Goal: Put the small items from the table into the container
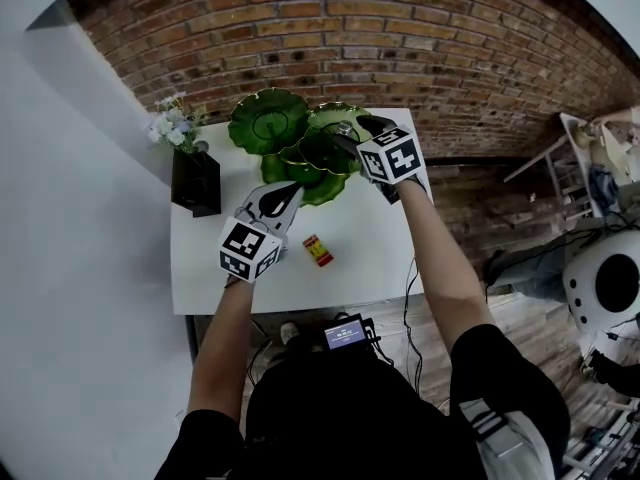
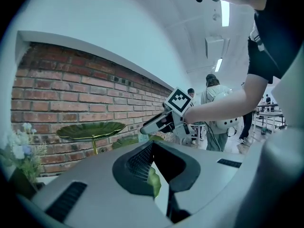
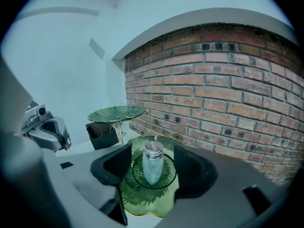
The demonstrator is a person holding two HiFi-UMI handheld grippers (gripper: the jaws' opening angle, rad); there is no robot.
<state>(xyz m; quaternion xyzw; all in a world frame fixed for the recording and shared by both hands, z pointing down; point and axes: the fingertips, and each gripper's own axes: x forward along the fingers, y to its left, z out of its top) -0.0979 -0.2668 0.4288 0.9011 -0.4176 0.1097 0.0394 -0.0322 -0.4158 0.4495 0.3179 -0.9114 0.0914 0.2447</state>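
The container is a stand of green leaf-shaped dishes (image 1: 268,120) at the back of the white table (image 1: 370,258). My right gripper (image 1: 352,133) is over one of the lower dishes (image 3: 147,196), open. A small clear bottle with a silver cap (image 3: 153,164) stands on that dish between the jaws, with a gap on each side. My left gripper (image 1: 293,190) is shut and empty, pointing at the stand's front leaf from the table's middle; its closed jaws fill the left gripper view (image 2: 153,151). A small red and yellow packet (image 1: 318,250) lies on the table to the right of the left gripper.
A black box (image 1: 197,180) with white flowers (image 1: 172,126) stands at the table's back left, next to the tallest dish (image 3: 116,113). A brick wall (image 1: 400,38) runs behind the table. A small screen (image 1: 345,333) hangs at the person's waist below the table's near edge.
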